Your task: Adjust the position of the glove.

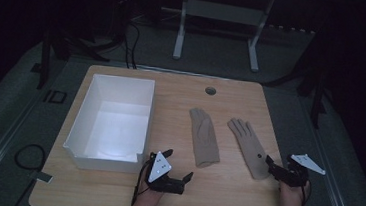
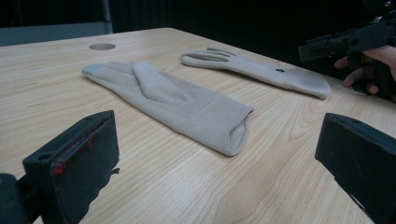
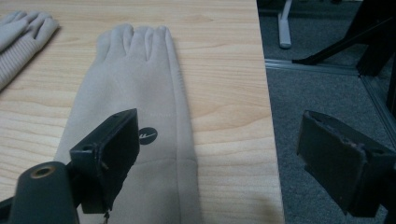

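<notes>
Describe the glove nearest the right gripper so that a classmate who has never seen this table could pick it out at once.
Start at the wooden table and pass the white box on its left half to the two beige gloves on its right half. The wanted glove lies nearest the right edge, cuff by the right gripper. Unlike the other glove, it bears a small dark round logo near the cuff.

So the wooden counter (image 1: 224,187) has a white box (image 1: 111,122) at the left of the frame and two beige gloves (image 1: 204,137) (image 1: 248,148) center-right. Left hand-held gripper (image 1: 178,179) sits bottom center, right hand-held gripper (image 1: 271,167) touches the right glove's cuff at lower right.
</notes>
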